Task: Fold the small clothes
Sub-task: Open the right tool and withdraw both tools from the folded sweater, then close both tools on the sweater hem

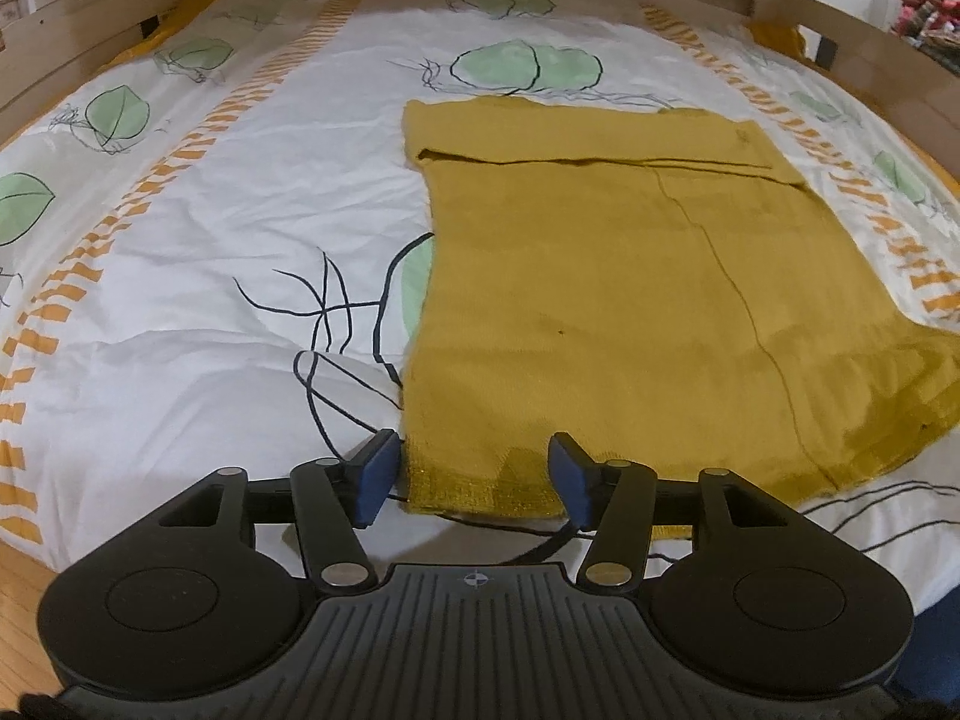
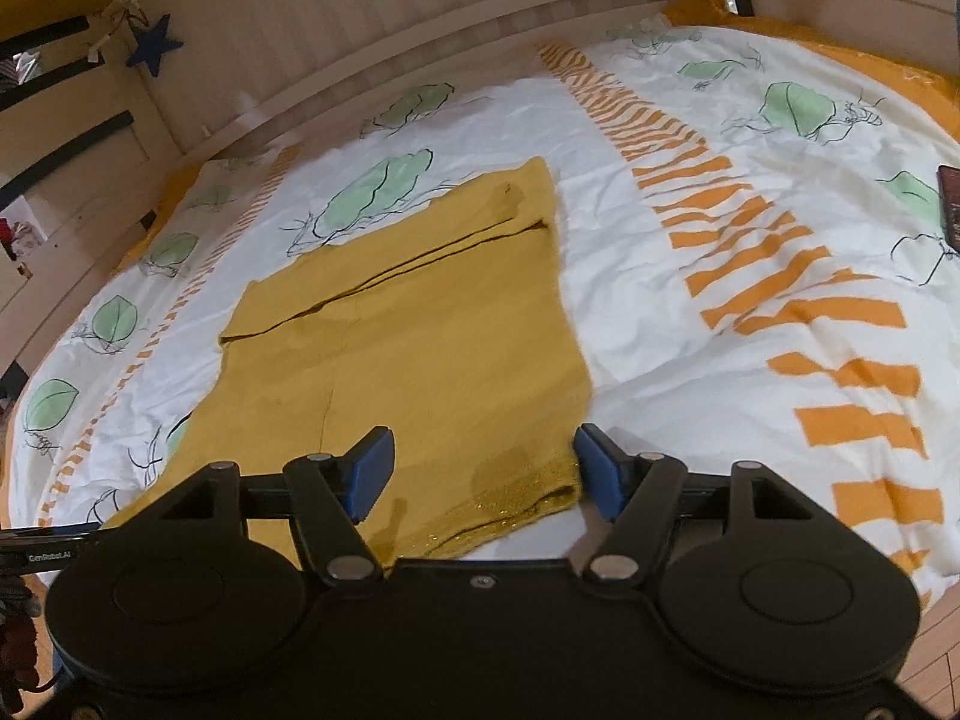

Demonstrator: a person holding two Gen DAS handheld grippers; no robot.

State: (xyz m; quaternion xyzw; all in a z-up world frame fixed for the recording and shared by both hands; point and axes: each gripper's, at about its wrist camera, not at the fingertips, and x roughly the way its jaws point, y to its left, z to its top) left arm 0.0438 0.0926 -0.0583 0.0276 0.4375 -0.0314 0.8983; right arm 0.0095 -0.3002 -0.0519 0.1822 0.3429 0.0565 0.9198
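A: What does the garment look like?

B: A mustard-yellow knitted garment (image 1: 606, 276) lies spread flat on the bed, somewhat toward the foot edge nearest the cameras; its far end is folded back over itself into a flat band with a straight dark crease line across it; a thin dark seam runs lengthwise down the body; the near hem is a ribbed band with a faint glittery sheen.

A: And the grippers?

B: The left gripper (image 1: 474, 474) has its blue-padded black fingers (image 1: 377, 474) spread wide; they straddle the near left corner of the hem, the left pad just off the cloth's side edge and the right pad over the hem; nothing is clamped between them. The right gripper (image 2: 486, 474) is likewise spread wide at the near right corner of the same hem (image 2: 522, 498); its right pad sits just beside the cloth's edge over the bedding, its left pad above the knit; whether any pad actually touches the fabric I cannot tell.

A: The surroundings?

B: A white duvet cover (image 1: 228, 228) printed with green leaves, black line drawing and orange dashed stripes; a pale wooden bed frame (image 2: 372, 18) rises behind; a dark blue star ornament (image 2: 153, 48) hangs on it; a dark flat object (image 2: 950, 204) lies at the right edge of the cover.
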